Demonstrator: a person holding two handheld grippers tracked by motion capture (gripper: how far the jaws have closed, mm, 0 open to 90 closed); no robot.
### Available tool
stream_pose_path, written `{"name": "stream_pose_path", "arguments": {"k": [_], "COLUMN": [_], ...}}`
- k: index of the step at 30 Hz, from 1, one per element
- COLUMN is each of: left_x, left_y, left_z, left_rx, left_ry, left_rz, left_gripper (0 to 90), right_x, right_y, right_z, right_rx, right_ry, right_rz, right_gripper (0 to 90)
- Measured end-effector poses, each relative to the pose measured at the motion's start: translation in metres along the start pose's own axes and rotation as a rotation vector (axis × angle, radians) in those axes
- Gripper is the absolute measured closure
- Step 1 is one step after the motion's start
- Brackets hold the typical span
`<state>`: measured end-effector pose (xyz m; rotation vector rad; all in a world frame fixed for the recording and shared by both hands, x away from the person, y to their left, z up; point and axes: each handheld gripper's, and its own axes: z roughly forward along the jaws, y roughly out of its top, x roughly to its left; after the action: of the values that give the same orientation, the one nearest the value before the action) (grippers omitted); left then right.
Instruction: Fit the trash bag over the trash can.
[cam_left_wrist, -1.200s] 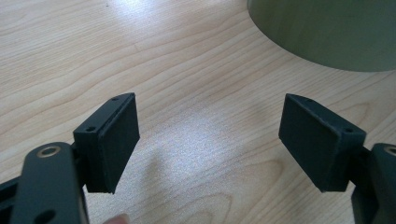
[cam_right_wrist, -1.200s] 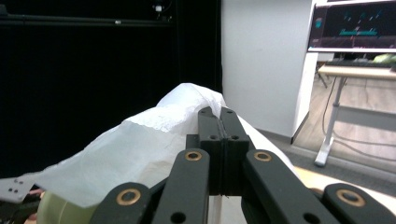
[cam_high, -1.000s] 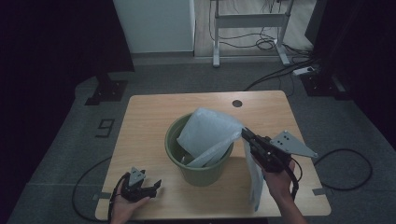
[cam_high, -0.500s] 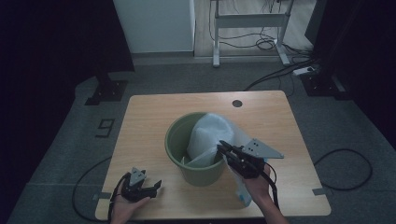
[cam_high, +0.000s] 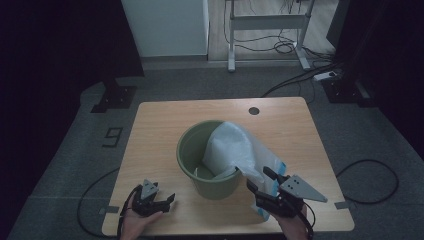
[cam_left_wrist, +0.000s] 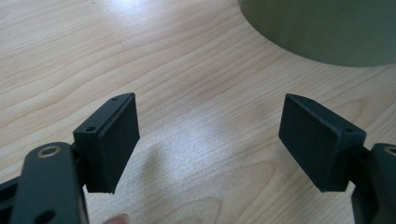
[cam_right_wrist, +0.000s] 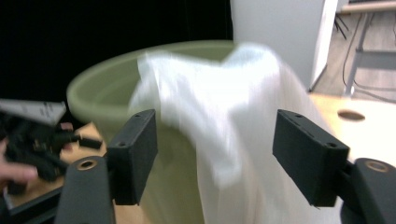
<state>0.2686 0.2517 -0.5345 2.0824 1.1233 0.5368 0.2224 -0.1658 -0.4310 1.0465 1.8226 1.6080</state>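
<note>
green bucket (cam_high: 207, 155) sits mid-table on the wooden table (cam_high: 155, 130), w/ a white plastic bag (cam_high: 232, 150) half in it: top part bunched inside against the right side, the rest draped over the rim & down the outside at front right, printed edge reaching the tabletop. right gripper (cam_high: 262, 181) is low at the front right edge, just beside that hanging part; its jaws have just been opening & now stand wide apart, nothing pinched btwn them. in the right gripper view the bag (cam_right_wrist: 224, 135) shows blurred ahead btwn the jaws but the pads (cam_right_wrist: 140, 149) aren't pressing on it, bucket rim (cam_right_wrist: 107, 88) behind it. left gripper (cam_high: 165, 201) rests at the front left of the table, near the bucket's base but apart from it; jaws wide open, empty, only bare wood btwn them in the left gripper view, bucket wall (cam_left_wrist: 322, 28) at top right. round cable hole (cam_high: 254, 110) in the table's far edge, well clear. floor around: cables (cam_high: 300, 75), a desk frame (cam_high: 270, 30) behind, a "9" marked on the floor (cam_high: 113, 136) left of the table.
</note>
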Motion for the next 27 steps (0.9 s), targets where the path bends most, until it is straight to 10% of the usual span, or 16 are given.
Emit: {"name": "stream_pose_path", "arguments": {"k": [12, 21, 27], "left_x": [0.001, 0.0, 0.001], "left_y": [-0.001, 0.0, 0.002], "left_z": [0.002, 0.001, -0.002], "left_rx": [0.011, 0.004, -0.009], "left_ry": [0.007, 0.012, 0.014], "left_rz": [0.007, 0.007, -0.002], "left_gripper": [19.8, 19.8, 21.0], "right_x": [-0.013, -0.029, -0.039], "right_y": [-0.055, -0.065, -0.06], "right_z": [0.021, 0.022, 0.013], "right_rx": [0.121, 0.121, 0.06], "right_ry": [-0.164, -0.21, -0.285], "right_rz": [-0.013, -0.034, -0.05], "right_gripper": [30.4, 79.6, 88.7]}}
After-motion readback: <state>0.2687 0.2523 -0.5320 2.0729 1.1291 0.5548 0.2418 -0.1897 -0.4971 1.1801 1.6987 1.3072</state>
